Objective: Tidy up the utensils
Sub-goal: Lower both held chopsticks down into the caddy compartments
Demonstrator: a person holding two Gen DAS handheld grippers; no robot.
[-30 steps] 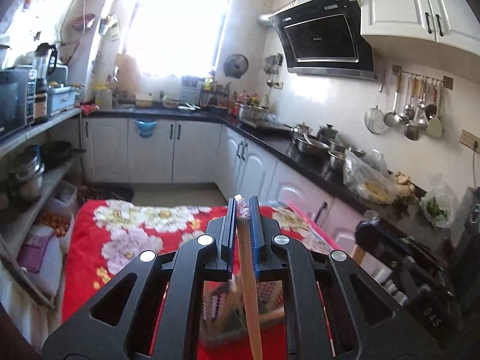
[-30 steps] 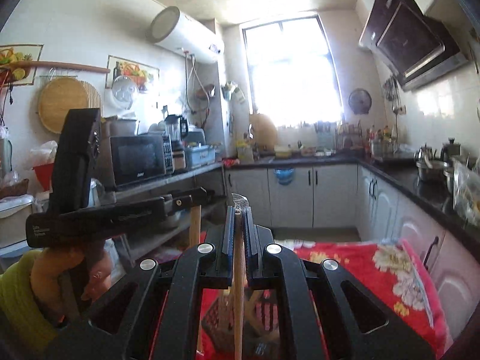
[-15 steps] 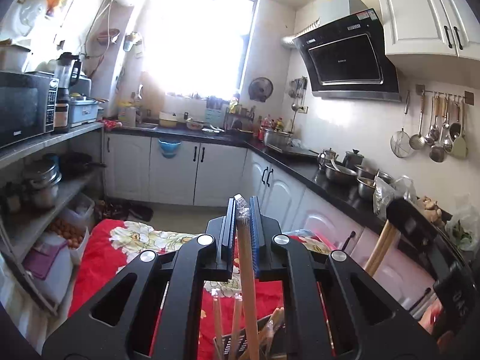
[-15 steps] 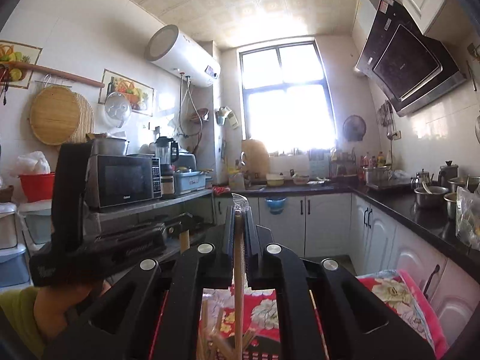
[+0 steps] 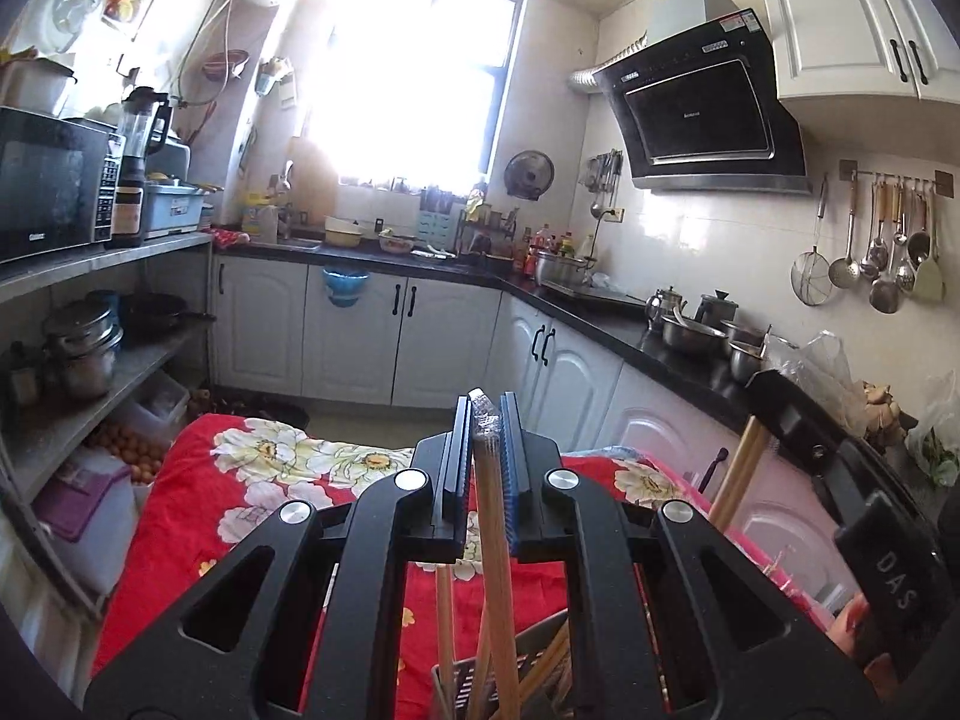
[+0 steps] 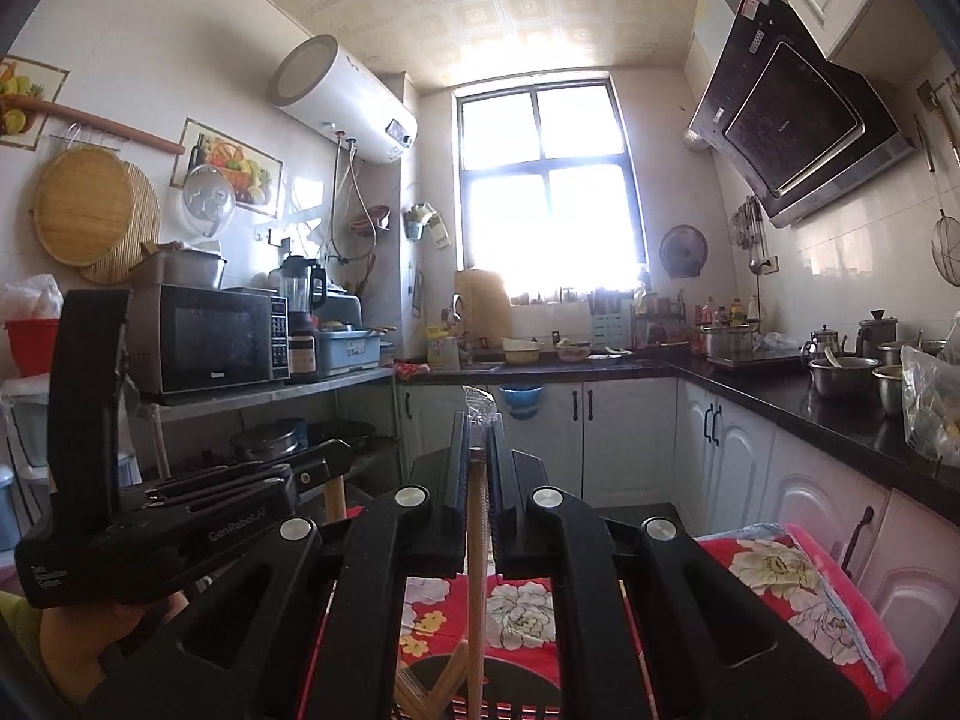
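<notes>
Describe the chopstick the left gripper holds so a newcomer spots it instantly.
Start at the red floral cloth, then find the dark holder at the bottom of the left wrist view. One wooden chopstick rises from it, clamped in the left gripper. Unlike the loose sticks, its top wears clear wrap.

Matt black plastic claw (image 5: pixel 485 456), smooth pale wooden chopstick (image 5: pixel 498 570), soft red floral cloth (image 5: pixel 198 516)
</notes>
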